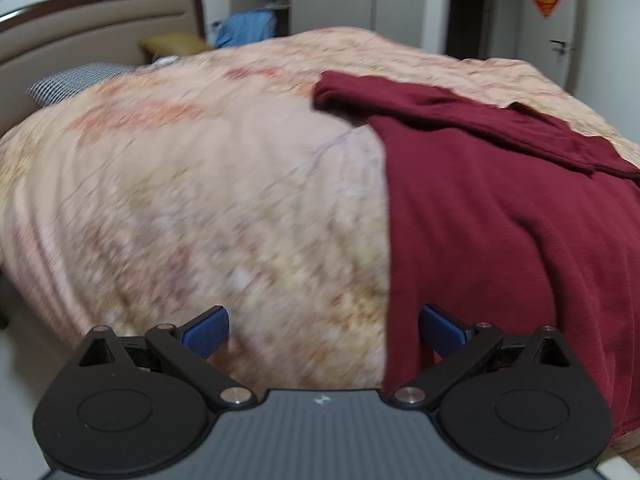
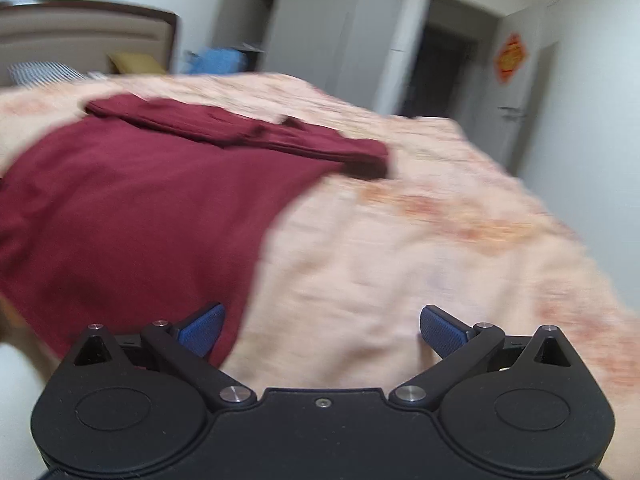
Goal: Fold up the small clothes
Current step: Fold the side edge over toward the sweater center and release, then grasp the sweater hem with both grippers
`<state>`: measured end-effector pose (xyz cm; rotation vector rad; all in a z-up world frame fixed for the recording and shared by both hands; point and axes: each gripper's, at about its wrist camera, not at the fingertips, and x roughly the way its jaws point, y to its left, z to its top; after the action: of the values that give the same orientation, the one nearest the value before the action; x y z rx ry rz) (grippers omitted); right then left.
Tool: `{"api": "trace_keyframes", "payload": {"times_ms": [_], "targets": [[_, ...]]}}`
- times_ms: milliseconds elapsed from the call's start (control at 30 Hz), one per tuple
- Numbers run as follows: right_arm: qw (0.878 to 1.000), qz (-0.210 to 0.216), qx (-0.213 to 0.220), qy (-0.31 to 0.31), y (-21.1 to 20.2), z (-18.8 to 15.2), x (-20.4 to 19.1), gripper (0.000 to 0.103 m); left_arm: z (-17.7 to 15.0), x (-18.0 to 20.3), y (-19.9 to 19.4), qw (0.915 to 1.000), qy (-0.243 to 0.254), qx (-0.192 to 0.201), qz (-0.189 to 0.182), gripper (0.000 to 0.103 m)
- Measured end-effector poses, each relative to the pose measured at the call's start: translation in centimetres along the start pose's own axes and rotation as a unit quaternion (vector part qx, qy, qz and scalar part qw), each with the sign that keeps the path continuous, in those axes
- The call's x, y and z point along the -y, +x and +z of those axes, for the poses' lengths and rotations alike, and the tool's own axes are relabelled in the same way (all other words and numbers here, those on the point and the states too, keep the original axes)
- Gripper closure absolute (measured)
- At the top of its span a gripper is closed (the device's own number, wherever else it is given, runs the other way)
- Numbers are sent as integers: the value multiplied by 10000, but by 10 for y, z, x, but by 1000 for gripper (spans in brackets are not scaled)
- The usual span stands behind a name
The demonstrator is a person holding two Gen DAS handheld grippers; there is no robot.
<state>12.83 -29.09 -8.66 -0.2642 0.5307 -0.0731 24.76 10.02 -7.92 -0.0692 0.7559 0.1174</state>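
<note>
Bedroom setting: your workspace is a bed (image 1: 200, 208) covered with a peach floral quilt, headboard (image 1: 100, 24) at the far end. Both views are motion-blurred, so fine detail is lost.

Containers: none can be made out. Just beside the headboard lie a striped pillow (image 1: 76, 82) and a mustard pillow (image 1: 176, 43), with a blue bundle (image 1: 246, 29) past them; what it is cannot be told.

Task item: the maroon garment (image 1: 500, 232) lies spread on the quilt, away from the headboard. Its long sleeves (image 1: 460, 120) are laid across the top of the body in a band. Its near hem hangs toward the near edge of the bed.

Edges and room: a broad stretch of bare quilt lies between the garment and the headboard side. In the right wrist view, bare quilt (image 2: 420, 240) also runs from the garment to the bed's far edge, toward the dark doorway (image 2: 436, 72).

Your left gripper (image 1: 323, 330) stands wide, with nothing held; the garment's straight side edge falls between its blue pads (image 1: 206, 334).

Your right gripper (image 2: 320, 330) is also wide and empty, the garment's other side edge just beside its pad (image 2: 200, 332).
</note>
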Motion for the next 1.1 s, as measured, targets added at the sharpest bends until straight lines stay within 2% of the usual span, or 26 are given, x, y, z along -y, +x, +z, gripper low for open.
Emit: {"api": "trace_keyframes", "payload": {"times_ms": [100,133,267,433,533,700,833,900,933,967,1000,1067,1100], "targets": [[9975,-573,18,-419,-7,-5,1,1,-7,-4,-15,9998,9,27,175,0],[9970,-540,90,-550,-11,-7,3,1,-10,-5,-21,9998,44,70,205,0],[9959,387,585,-572,-40,-11,6,0,-19,-6,-47,9992,184,317,167,0],[9802,1122,710,-1469,-48,-17,-33,0,-25,-5,-69,9987,119,486,16,0],[9654,1164,730,-2215,-43,-25,-62,1,-27,1,-79,9983,166,544,-93,0],[9261,418,915,-3635,-26,-40,-101,1,-32,9,-93,9974,329,616,-176,0],[9002,247,1306,-4148,-24,-46,-113,2,-35,13,-101,9970,393,634,-222,0],[8868,264,1520,-4356,-28,-48,-116,10,-36,13,-103,9969,395,641,-237,0],[8809,296,1615,-4438,-30,-49,-118,18,-37,14,-104,9968,393,648,-248,0],[8762,367,1709,-4491,-33,-50,-118,31,-38,15,-105,9968,390,655,-259,0],[8729,474,1785,-4516,-36,-51,-117,40,-38,15,-106,9967,388,662,-273,0],[8675,630,1844,-4578,-40,-51,-117,71,-40,17,-108,9964,397,681,-322,0],[8655,703,1854,-4600,-41,-50,-116,78,-41,18,-110,9961,412,694,-362,0]]}}
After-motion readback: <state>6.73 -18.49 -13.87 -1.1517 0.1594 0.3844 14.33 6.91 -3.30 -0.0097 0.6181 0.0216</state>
